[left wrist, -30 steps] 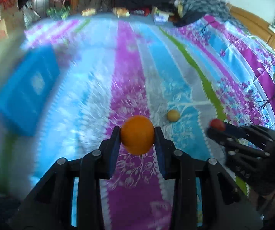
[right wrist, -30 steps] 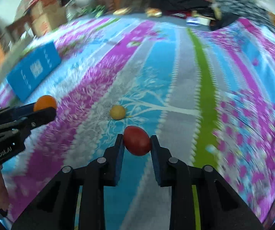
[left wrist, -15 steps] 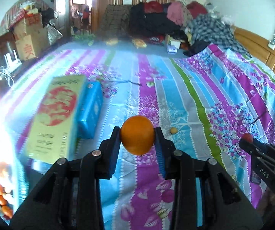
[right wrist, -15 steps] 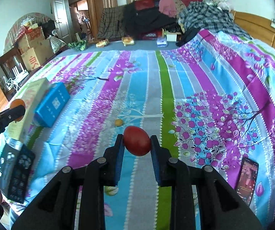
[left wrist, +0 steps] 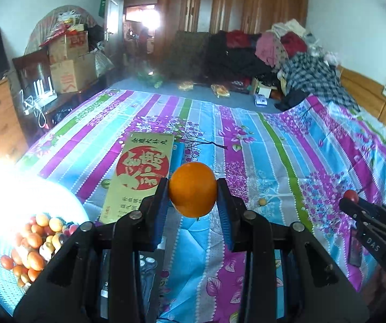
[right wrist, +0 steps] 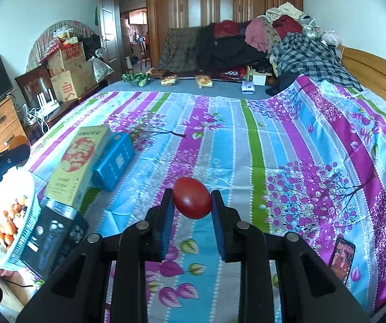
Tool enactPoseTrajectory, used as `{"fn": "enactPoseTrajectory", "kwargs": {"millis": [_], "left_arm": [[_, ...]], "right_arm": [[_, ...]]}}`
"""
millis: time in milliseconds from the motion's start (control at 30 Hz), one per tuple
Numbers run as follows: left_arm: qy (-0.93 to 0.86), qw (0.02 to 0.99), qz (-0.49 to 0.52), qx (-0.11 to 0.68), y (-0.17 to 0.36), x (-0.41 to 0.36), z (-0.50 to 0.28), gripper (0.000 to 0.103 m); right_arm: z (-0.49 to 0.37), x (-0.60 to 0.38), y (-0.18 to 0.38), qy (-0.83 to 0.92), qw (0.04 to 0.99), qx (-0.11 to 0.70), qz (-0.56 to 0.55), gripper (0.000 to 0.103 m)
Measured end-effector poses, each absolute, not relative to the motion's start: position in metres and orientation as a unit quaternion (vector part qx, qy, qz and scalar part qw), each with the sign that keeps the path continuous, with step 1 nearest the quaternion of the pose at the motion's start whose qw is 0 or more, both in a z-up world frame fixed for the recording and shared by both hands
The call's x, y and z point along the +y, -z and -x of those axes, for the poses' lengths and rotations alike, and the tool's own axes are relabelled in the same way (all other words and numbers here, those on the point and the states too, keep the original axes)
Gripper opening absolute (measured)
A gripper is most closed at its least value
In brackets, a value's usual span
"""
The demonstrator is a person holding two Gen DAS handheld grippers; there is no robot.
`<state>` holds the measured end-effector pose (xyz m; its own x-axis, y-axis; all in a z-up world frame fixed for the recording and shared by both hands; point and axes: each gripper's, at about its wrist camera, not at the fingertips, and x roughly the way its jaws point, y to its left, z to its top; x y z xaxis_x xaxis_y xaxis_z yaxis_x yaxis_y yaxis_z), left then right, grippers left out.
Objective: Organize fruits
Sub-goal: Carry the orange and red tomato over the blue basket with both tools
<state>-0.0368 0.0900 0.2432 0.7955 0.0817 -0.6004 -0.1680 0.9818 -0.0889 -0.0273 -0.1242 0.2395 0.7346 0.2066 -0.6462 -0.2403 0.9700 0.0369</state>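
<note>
A striped floral bedspread point(right wrist: 273, 145) carries a yellow box point(right wrist: 77, 158) touching a blue box point(right wrist: 114, 161), left of the fingers; a phone point(right wrist: 342, 258) lies right of them.

The basket point(right wrist: 17, 188) sits at the bed's point(right wrist: 246, 145) left edge, two boxes point(right wrist: 85, 158) just right of it, the phone point(right wrist: 342, 258) far right.

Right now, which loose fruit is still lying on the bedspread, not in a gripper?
The small yellow fruit, alone on the bedspread. The orange is clamped in the left gripper, the red fruit in the right gripper.
</note>
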Motion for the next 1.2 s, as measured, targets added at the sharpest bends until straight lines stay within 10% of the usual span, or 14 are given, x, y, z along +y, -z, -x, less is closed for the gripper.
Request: {"fn": "enactPoseTrajectory", "kwargs": {"millis": [1200], "left_arm": [[-0.148,0.932,0.116,0.311,-0.254,0.238,0.097,0.035]], "right_arm": [[0.049,0.059,-0.276,-0.253,0.902,0.348,0.036,0.03]]}}
